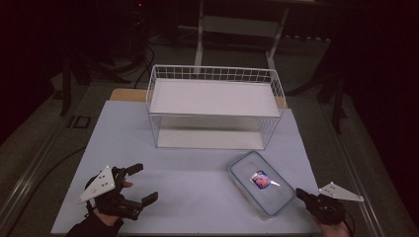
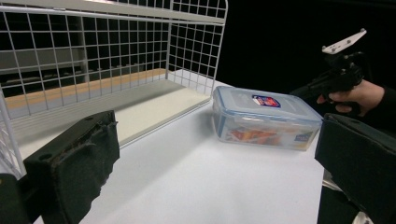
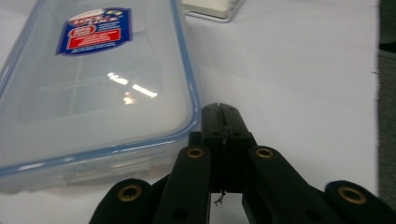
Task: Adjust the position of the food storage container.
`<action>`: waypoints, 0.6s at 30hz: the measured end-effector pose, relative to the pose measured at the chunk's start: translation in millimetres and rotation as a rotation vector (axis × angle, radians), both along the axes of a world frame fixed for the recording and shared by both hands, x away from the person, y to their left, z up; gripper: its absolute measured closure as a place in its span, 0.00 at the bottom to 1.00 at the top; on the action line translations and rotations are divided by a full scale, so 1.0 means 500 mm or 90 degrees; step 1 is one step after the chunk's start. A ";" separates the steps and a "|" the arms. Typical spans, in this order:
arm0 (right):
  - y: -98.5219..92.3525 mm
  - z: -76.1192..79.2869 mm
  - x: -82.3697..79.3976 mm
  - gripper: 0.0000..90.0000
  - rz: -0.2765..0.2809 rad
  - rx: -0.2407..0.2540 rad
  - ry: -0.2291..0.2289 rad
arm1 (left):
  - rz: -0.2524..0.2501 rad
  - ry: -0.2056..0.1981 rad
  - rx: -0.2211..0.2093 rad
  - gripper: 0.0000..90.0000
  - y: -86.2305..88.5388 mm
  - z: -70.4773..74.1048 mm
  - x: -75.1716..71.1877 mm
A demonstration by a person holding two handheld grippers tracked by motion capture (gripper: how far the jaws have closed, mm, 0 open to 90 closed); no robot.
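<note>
A clear plastic container with a blue-rimmed snap lid and a red-and-blue label lies on the white tabletop, right of centre. It is also in the left gripper view and the right gripper view. My right gripper is shut with nothing between its jaws. Its tip sits just beside the container's near right corner; I cannot tell whether it touches. My left gripper rests at the table's front left, jaws wide open and empty, facing the container.
A white wire basket with a flat white shelf stands at the back middle of the table, its grid wall close on the left gripper's far side. The table's right edge lies near the right hand.
</note>
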State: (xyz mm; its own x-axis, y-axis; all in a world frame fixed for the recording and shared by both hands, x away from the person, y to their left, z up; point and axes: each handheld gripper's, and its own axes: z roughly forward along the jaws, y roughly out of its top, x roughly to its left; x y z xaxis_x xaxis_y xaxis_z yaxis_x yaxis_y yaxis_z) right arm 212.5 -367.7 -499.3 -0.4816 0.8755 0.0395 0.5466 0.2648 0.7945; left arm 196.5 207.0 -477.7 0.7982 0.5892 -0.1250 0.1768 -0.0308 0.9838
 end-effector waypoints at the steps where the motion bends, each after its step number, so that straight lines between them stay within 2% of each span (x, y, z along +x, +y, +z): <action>1: 0.000 0.000 0.000 1.00 0.000 0.000 0.000 | 0.000 0.000 0.000 0.00 0.000 0.000 0.000; 3: 0.010 0.005 -0.003 1.00 0.029 0.009 0.005 | 0.000 0.000 0.000 0.00 0.000 0.000 0.000; 12: 0.040 0.006 -0.010 1.00 0.075 0.012 0.025 | -0.002 0.003 0.003 0.00 -0.004 -0.001 0.000; 17: 0.054 0.006 -0.014 1.00 0.093 0.009 0.027 | -0.003 0.003 0.002 0.00 -0.005 -0.002 0.000; 18: 0.065 0.005 -0.016 1.00 0.109 0.009 0.028 | -0.002 0.004 0.003 0.00 -0.006 -0.003 0.001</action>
